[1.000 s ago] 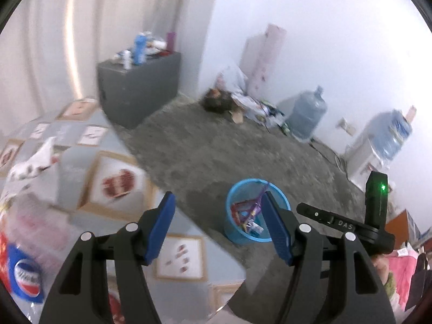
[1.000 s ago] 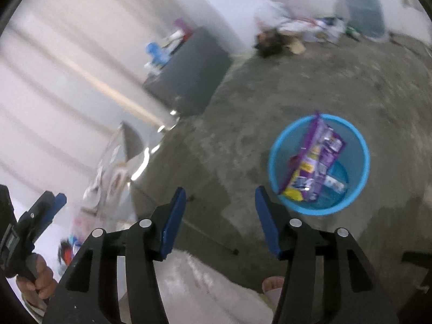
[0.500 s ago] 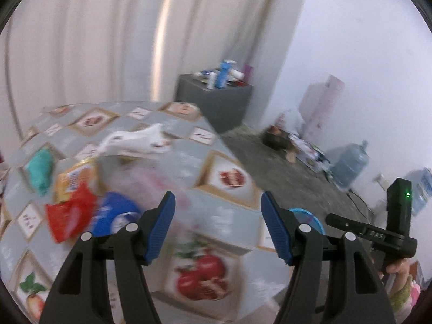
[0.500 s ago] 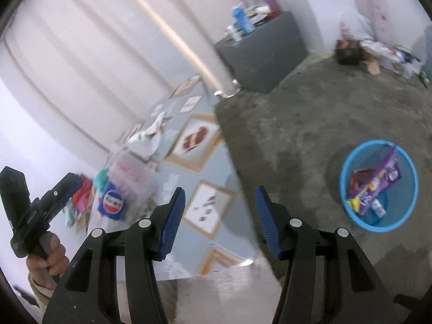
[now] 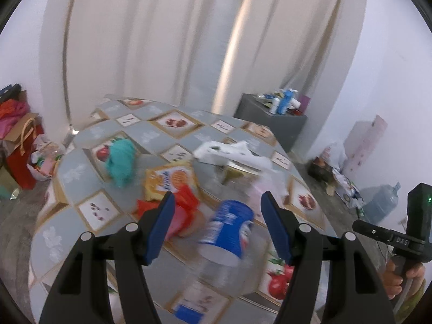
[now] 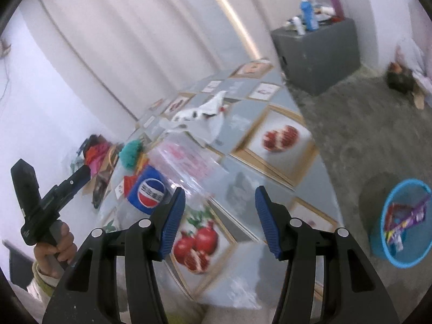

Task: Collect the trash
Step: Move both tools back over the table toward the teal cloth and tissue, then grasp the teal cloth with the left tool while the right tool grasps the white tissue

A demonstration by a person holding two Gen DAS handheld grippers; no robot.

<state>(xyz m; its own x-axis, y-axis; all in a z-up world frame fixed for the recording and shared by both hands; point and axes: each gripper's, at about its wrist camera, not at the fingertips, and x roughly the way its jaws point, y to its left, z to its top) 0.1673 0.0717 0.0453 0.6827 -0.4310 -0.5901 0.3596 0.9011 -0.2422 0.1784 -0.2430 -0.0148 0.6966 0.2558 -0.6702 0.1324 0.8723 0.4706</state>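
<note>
Trash lies on a table with a fruit-pattern cloth [image 5: 89, 210]. A clear plastic bottle with a blue Pepsi label [image 5: 229, 229] lies right in front of my open, empty left gripper [image 5: 216, 226]; it also shows in the right wrist view [image 6: 149, 193]. Around it are a red wrapper [image 5: 186, 202], an orange snack bag [image 5: 170, 178], a teal crumpled cloth [image 5: 121, 159], a white plastic bag [image 5: 232, 154] and a clear pink-printed bag [image 6: 189, 162]. My right gripper [image 6: 218, 218] is open and empty over the table's near edge. A blue bin [image 6: 402, 221] holding wrappers stands on the floor at right.
A grey cabinet [image 6: 318, 46] with bottles stands by the curtain. Water jug [image 5: 380, 202] and clutter sit along the right wall. Bags and a red box [image 5: 21, 156] are on the floor left of the table.
Both grippers swung away from the blue bin on the floor toward the table. The trash on the table now fills the left view, and the bottle is between the left fingers' line.
</note>
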